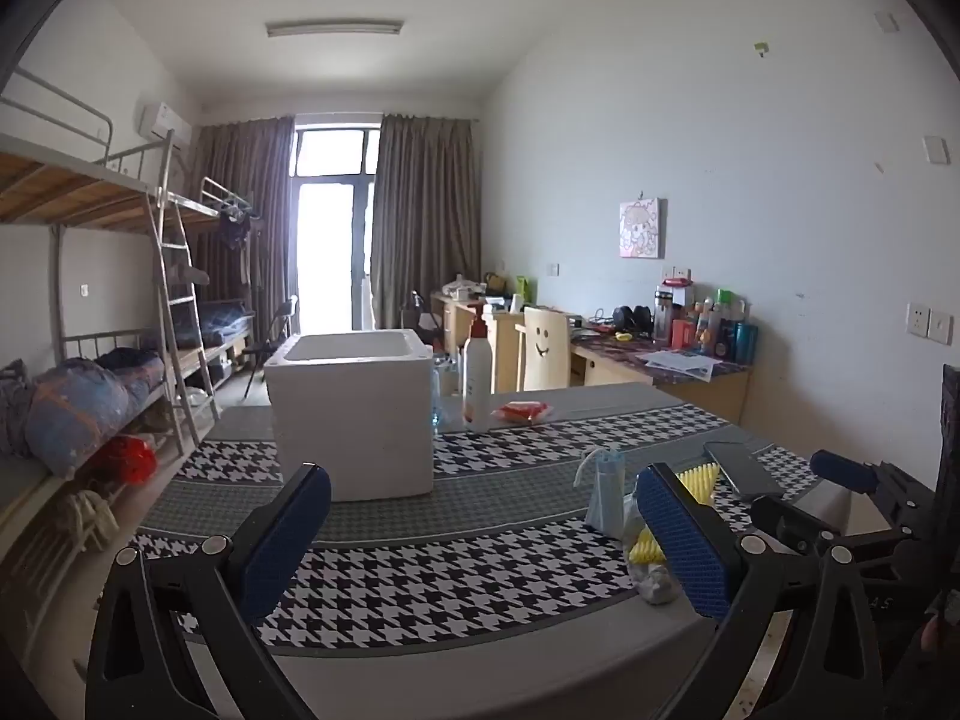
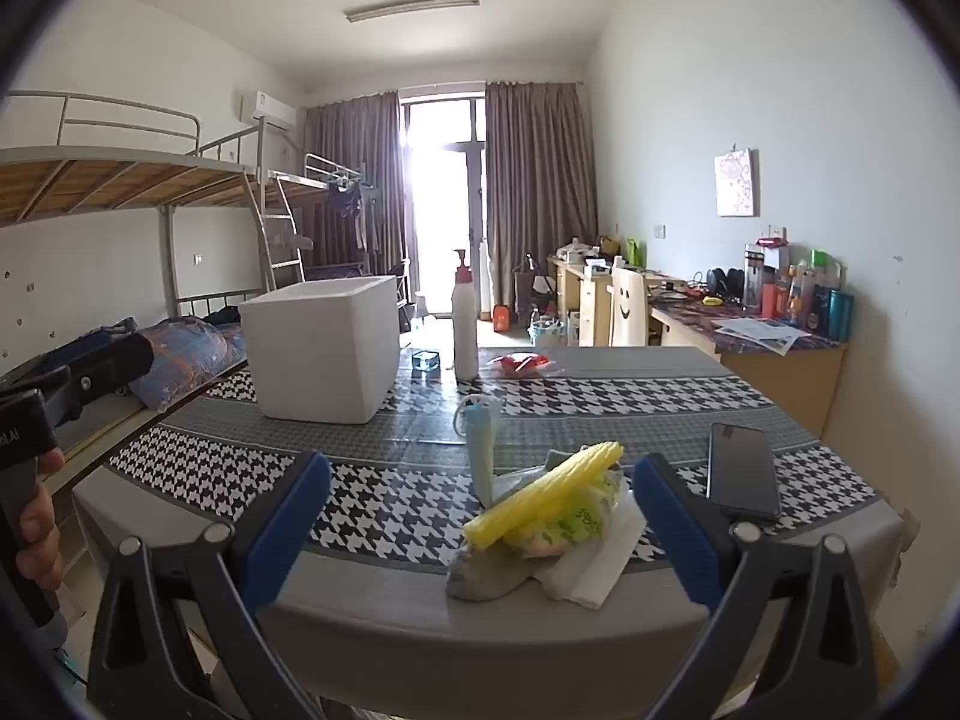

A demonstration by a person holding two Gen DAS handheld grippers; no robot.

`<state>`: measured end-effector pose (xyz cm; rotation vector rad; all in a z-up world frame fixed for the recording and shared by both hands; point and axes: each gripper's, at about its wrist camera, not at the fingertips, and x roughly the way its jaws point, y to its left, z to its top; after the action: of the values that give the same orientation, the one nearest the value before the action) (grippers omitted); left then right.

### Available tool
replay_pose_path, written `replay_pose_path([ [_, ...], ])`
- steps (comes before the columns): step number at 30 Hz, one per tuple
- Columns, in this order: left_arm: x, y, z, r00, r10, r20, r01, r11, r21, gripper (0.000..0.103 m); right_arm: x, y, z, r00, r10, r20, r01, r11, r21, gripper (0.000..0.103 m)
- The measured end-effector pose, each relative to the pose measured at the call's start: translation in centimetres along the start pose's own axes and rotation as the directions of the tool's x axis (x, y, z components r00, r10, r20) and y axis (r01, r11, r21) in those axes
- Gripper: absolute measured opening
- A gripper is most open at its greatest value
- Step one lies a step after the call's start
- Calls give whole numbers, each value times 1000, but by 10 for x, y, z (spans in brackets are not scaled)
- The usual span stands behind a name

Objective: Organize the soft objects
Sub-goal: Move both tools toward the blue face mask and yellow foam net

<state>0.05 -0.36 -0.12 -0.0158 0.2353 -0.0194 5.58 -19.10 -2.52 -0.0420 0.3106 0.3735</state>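
Observation:
A pile of soft things lies at the near right edge of the table: a yellow ribbed sponge (image 2: 549, 492), a grey sock (image 2: 489, 573), a tissue pack (image 2: 573, 519), white tissue paper (image 2: 591, 573) and a blue face mask (image 2: 483, 450). The sponge (image 1: 699, 477) and mask (image 1: 606, 495) also show in the left wrist view. A white foam box (image 1: 354, 411) (image 2: 327, 348), open at the top, stands further back. My left gripper (image 1: 480, 546) is open and empty, left of the pile. My right gripper (image 2: 480, 540) is open, with the pile between its fingers and just ahead.
A phone (image 2: 741, 468) lies right of the pile. A white pump bottle (image 2: 465, 324), a red packet (image 2: 519, 363) and a small glass dish (image 2: 427, 360) stand behind the box. Bunk beds (image 1: 90, 372) line the left wall, desks (image 2: 774, 354) the right.

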Motion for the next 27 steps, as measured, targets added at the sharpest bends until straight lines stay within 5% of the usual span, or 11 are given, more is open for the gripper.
replay_pose_path([
  [27,8,6,1,999,-46,-8,46,999,-21,102,-2,-3,0,1000,0,13,0,1000,7,102],
])
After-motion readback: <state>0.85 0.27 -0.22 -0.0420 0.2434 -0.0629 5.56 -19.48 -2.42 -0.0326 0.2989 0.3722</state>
